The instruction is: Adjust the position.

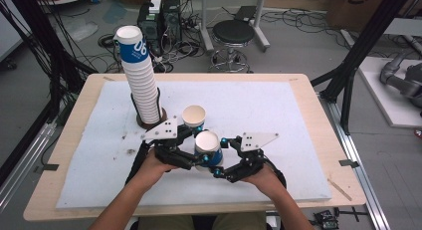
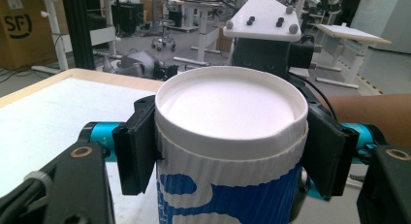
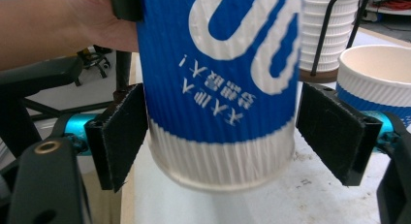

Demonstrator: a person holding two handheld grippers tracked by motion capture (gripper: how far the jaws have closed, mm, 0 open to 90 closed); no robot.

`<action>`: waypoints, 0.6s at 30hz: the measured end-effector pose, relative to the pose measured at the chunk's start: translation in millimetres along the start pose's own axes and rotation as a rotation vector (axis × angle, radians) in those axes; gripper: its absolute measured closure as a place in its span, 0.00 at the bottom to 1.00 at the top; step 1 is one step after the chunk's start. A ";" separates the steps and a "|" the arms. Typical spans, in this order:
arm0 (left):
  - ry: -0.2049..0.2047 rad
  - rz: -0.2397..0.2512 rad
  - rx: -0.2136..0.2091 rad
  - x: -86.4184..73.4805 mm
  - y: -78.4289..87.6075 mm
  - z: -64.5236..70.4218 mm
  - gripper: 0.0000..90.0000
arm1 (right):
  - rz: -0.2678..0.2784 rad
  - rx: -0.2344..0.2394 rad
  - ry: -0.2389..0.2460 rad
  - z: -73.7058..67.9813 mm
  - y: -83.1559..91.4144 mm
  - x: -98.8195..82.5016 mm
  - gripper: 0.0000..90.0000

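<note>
Held thing: we have a white-and-blue ribbed paper cup point(image 1: 208, 149) between the two claws, off the white-padded worktop point(image 1: 278, 115); from the right claw's own camera its base point(image 3: 223, 173) hangs clear of the pad.
Left claw point(image 2: 231, 151): clamped on the cup just below its rolled rim, one black pad on each side of the wall.
Right claw point(image 3: 223, 136): jaws apart, one on each side of the cup's lower wall with a gap on both sides, so not gripping.
Weight: we judge it very light, empty as far as we can see.
Stiffness: thin paper; the ribbed sleeve adds some stiffness, but a hard squeeze at mid-wall would likely dent it.
Surface: the ribbing should give the pads good purchase, so slip seems unlikely.
Where to hold: we would grip close under the rim or near the base ring, where the wall is best braced.
Nearby: a second, open white paper cup point(image 1: 194, 115) stands just beyond the left claw, and a tall stack of matching cups point(image 1: 139, 75) in a wire holder farther beyond it.
</note>
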State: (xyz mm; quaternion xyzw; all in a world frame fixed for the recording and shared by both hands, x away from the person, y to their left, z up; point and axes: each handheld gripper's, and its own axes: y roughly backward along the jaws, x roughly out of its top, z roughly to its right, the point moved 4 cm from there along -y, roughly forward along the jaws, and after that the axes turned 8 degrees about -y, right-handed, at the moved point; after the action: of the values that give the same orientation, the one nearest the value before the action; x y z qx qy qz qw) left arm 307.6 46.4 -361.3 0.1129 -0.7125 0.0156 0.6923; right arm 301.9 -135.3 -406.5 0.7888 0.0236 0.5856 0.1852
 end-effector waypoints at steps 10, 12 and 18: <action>-0.001 0.019 -0.007 2.3 -0.3 1.9 0.34 | 0.002 0.022 0.012 0.1 -2.2 0.8 0.25; -0.006 0.015 -0.011 1.4 -0.2 2.4 0.35 | -0.028 0.037 0.035 -1.6 -1.1 0.5 0.32; -0.013 0.021 -0.016 -2.8 1.9 3.9 0.35 | -0.066 0.019 0.068 -1.3 -0.1 1.5 0.36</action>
State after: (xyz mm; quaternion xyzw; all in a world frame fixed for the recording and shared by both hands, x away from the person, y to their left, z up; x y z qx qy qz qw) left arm 303.5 47.9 -364.0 0.0999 -0.7182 0.0166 0.6884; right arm 301.2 -134.5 -404.9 0.7690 0.0616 0.6053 0.1961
